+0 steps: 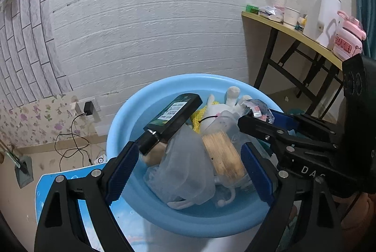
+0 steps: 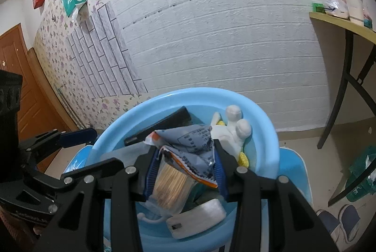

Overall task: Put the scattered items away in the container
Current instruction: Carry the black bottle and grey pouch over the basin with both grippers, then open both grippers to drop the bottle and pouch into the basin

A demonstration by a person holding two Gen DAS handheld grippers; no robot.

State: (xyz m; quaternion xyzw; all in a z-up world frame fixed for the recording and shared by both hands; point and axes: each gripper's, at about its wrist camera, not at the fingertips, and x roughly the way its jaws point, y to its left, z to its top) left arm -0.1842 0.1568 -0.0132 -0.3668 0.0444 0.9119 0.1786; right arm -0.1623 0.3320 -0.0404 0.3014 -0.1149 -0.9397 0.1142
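Note:
A light blue basin (image 1: 122, 115) (image 2: 265, 134) stands on a blue stool and holds several items: a dark green bottle (image 1: 175, 115), a white plush toy (image 1: 231, 96) (image 2: 235, 127), a round box of toothpicks (image 1: 223, 155) (image 2: 170, 188), clear plastic bags (image 1: 185, 167) and a white case (image 2: 199, 216). My left gripper (image 1: 190, 169) is open above the basin, with the bottle's cap beside its left finger. My right gripper (image 2: 185, 167) is shut on a grey and orange snack packet (image 2: 190, 146) over the basin; it also shows in the left wrist view (image 1: 257, 111).
A white brick-pattern wall (image 1: 152, 28) rises behind the basin. A folding table (image 1: 293, 28) with cups, a kettle and a pink bottle stands at the right. A charger and cable (image 1: 77, 134) lie on the floor at the left. A green bin (image 2: 362, 172) stands at the right.

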